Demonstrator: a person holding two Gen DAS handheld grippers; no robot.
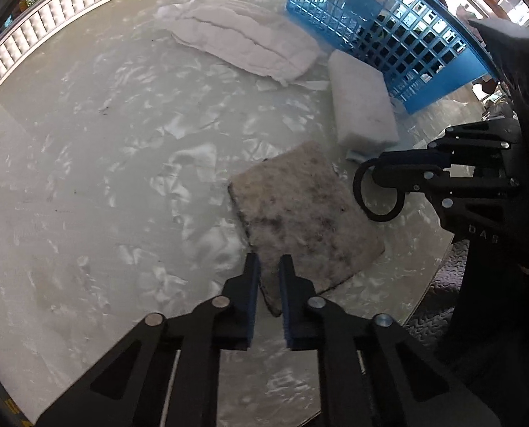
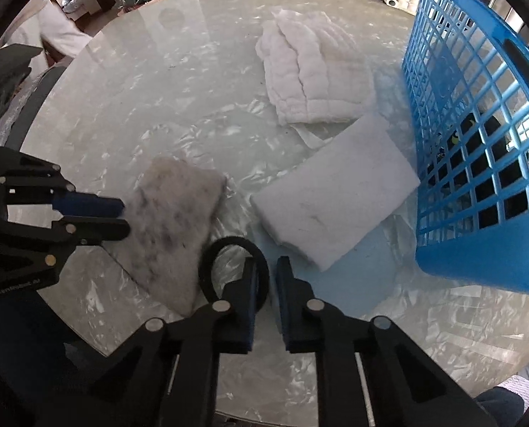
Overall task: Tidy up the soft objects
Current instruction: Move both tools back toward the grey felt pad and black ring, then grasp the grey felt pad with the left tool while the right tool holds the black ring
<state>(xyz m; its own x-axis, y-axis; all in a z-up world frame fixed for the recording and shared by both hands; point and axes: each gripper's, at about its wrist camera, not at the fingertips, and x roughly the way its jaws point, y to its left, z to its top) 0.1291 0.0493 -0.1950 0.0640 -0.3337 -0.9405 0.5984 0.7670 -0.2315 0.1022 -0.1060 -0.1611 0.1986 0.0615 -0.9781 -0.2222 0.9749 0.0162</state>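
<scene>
A grey, stained felt pad (image 1: 300, 213) (image 2: 175, 213) lies flat on the glossy round table (image 1: 104, 178). My left gripper (image 1: 270, 261) (image 2: 125, 219) is shut on the pad's near corner, pointing steeply down. My right gripper (image 2: 266, 263) (image 1: 369, 165) is shut on a black loop (image 2: 229, 242) (image 1: 380, 216), which hangs just off the pad's other edge. A white foam block (image 1: 364, 99) (image 2: 335, 195) lies beyond the pad, beside the blue basket (image 1: 389, 25) (image 2: 478, 249). A folded white quilted cloth (image 1: 243, 39) (image 2: 310, 67) rests farther back.
The blue lattice basket stands on the table's far right with dark items inside. White tufted furniture (image 1: 68, 7) runs behind the table. The table's rim curves close behind both grippers.
</scene>
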